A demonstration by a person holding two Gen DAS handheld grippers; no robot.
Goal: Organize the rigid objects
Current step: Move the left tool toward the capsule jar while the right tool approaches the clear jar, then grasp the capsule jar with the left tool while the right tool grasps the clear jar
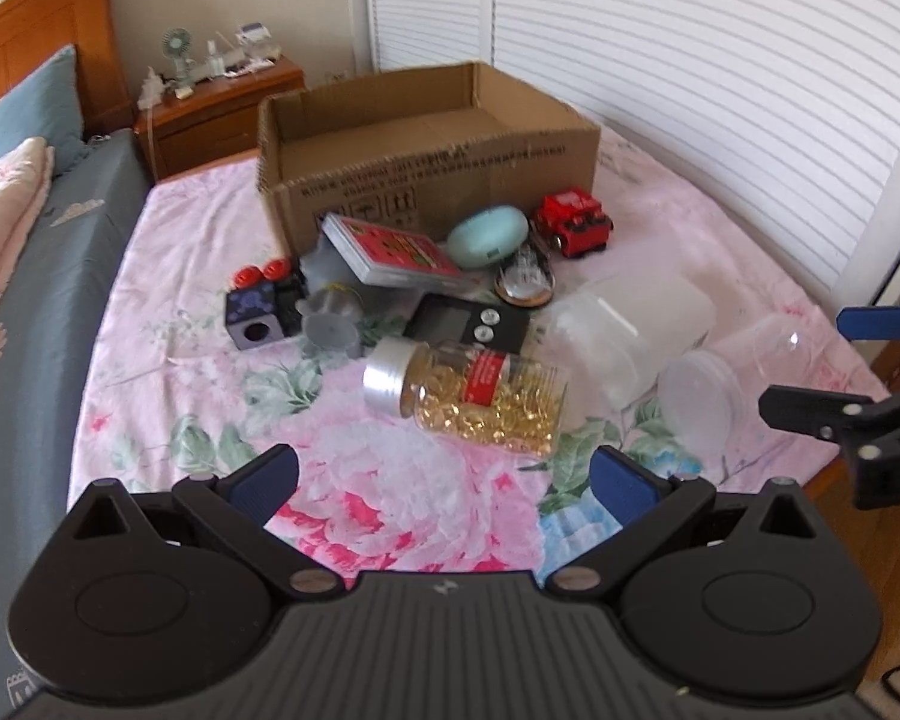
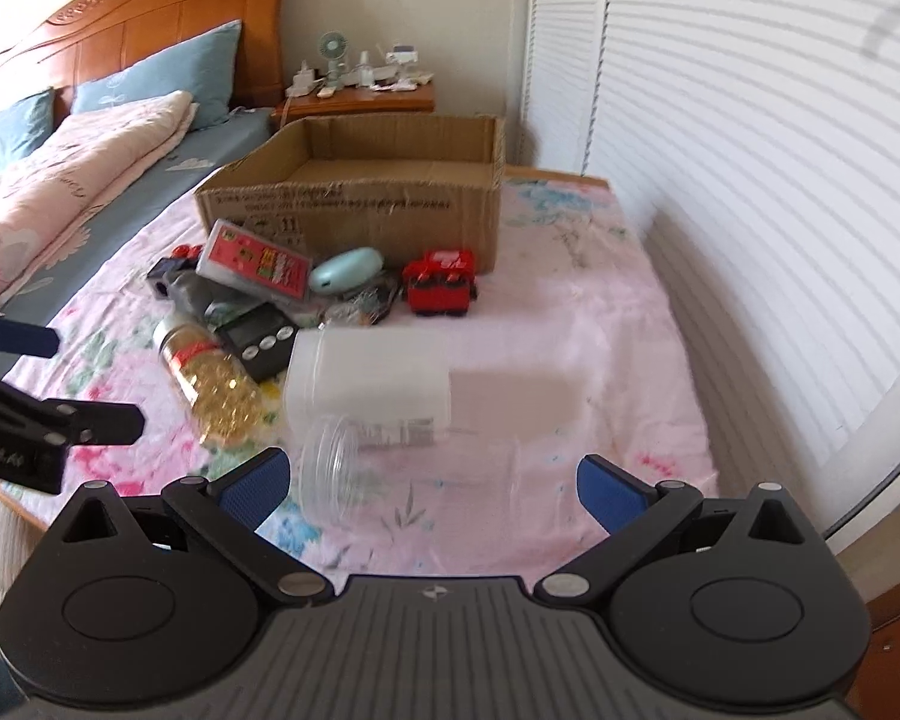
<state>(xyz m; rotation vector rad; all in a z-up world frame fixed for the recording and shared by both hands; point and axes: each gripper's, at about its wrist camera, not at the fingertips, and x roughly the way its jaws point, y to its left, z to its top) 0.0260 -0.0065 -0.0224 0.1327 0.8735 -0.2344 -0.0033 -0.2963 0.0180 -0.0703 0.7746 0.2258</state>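
Box (image 1: pixel 426 174) print too blurred to read. Scale (image 1: pixel 468 324) partly hidden behind pill jar (image 1: pixel 468 396). Nightstand (image 1: pixel 222 102) clutter too small to ID. Right gripper (image 1: pixel 834 366) cut off by left-view edge.

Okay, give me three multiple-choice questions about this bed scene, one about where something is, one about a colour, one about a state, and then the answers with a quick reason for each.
1. Where is the red toy truck?
A. Inside the cardboard box
B. On the bedspread in front of the box
C. On the nightstand

2. What colour is the lid of the capsule bottle?
A. Silver
B. Green
C. Black

3. How is the capsule bottle positioned?
A. Standing upright
B. Held in a gripper
C. Lying on its side

Answers:
1 B, it sits on the floral bedspread just outside the front wall of the cardboard box.
2 A, the cap shows as shiny silver metal in the left wrist view.
3 C, it rests lengthwise on the bedspread, and both the left gripper and the right gripper are open and empty.
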